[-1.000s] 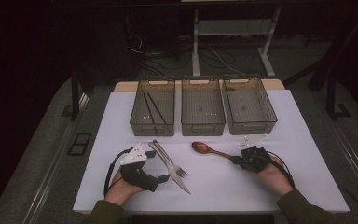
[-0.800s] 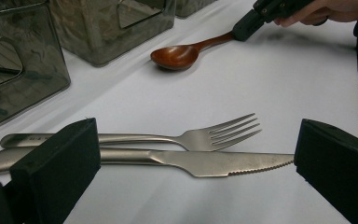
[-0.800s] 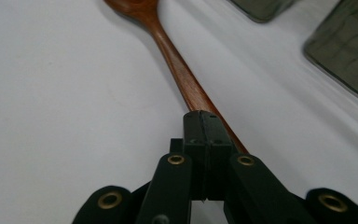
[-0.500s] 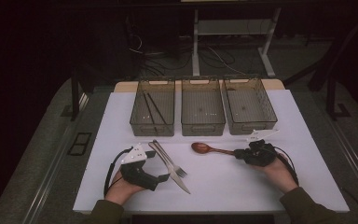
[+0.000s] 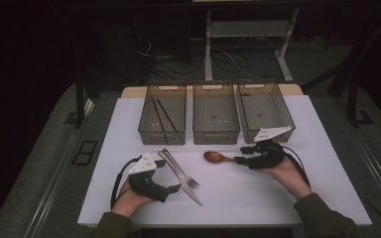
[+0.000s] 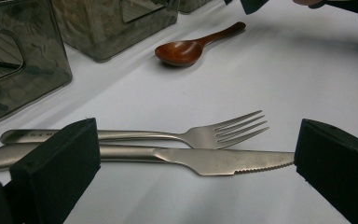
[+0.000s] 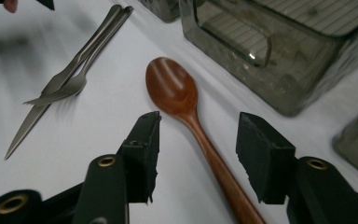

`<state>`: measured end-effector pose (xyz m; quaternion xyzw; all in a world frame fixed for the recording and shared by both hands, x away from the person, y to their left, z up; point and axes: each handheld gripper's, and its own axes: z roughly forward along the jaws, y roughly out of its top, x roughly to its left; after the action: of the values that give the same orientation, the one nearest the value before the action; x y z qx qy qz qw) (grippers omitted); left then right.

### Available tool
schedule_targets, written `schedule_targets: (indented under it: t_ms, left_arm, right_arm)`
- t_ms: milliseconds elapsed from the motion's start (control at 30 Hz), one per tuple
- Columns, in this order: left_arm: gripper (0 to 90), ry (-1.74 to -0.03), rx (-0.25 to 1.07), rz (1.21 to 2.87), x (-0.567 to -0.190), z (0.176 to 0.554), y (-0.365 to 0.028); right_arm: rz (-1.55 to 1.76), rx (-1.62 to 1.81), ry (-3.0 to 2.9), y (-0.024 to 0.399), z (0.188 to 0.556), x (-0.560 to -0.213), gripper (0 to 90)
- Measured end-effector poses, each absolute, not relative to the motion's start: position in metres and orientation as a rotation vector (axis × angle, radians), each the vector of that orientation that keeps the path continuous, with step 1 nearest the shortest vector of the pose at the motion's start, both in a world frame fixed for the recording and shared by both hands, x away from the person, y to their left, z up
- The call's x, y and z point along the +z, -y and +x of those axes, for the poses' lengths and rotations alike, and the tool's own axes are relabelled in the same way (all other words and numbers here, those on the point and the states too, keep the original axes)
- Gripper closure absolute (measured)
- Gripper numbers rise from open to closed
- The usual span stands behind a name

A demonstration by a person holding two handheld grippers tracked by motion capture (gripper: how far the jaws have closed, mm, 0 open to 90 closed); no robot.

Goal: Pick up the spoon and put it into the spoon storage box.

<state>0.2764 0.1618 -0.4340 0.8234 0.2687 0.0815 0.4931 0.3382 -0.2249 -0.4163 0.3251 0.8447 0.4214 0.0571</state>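
The wooden spoon (image 7: 186, 121) is seen flat on the table, just near of the middle bin (image 5: 216, 113), its handle bracketed by the right gripper (image 7: 200, 154), whose jaws have just been opening and stand apart untouching, seemingly readied for a pickup.

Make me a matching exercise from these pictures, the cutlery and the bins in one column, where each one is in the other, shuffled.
Things:
1. wooden spoon
2. knife
3. chopsticks
4. middle bin

Places:
A. inside the left bin
B. on the table, handle between the right gripper's open jaws
C. between two other bins
D. beside the fork, before the left gripper

Pairs: 1-B, 2-D, 3-A, 4-C
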Motion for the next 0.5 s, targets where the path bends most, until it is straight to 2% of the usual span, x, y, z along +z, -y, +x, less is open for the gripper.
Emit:
schedule_targets:
  t_ms: [500]
  left_arm:
    - [0.0, -0.649, 0.192, 1.992, -0.434, 0.276, -0.161]
  right_arm:
    - [0.943, 1.324, -2.595, 0.175, 0.366, -0.418, 46.0]
